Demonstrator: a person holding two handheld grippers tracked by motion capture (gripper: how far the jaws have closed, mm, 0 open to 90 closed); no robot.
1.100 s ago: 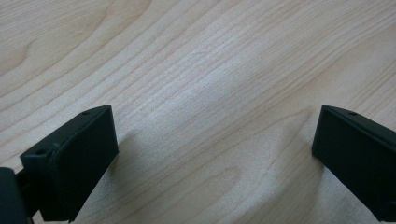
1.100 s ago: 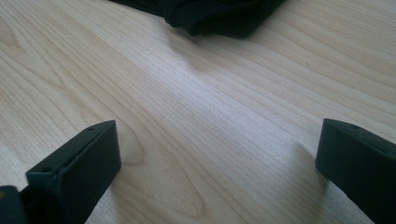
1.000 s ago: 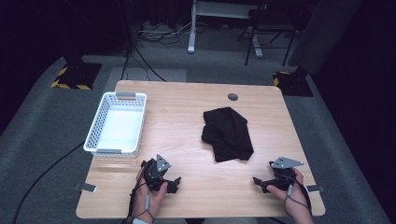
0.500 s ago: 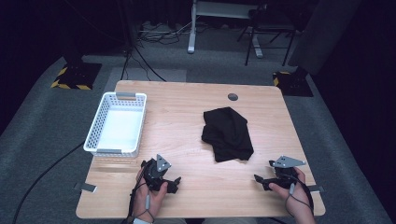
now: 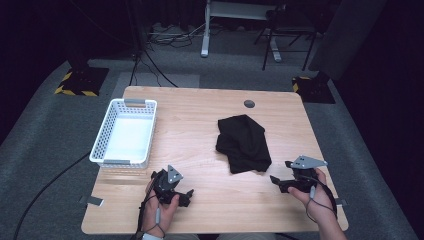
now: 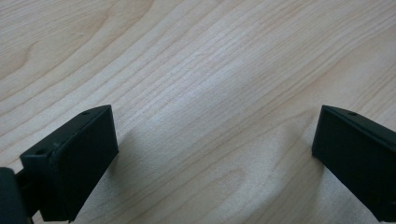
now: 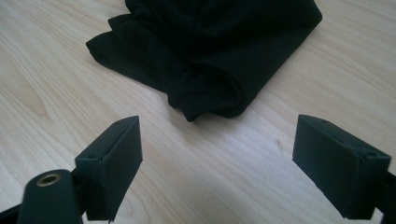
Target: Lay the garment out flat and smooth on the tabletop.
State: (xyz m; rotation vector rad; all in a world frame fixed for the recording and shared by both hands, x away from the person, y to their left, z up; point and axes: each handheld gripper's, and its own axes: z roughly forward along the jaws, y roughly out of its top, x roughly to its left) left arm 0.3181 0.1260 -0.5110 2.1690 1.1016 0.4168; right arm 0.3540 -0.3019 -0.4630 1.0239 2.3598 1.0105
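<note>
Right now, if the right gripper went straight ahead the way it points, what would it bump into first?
Probably the black cloth. The right gripper aims at its near folded edge, with bare table between and nothing between its open fingers. The gap is hard to judge.

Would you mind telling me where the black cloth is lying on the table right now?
In the high view the black cloth lies bunched right of the table's centre, apart from the white basket at the left; the right gripper points at its near corner.
</note>
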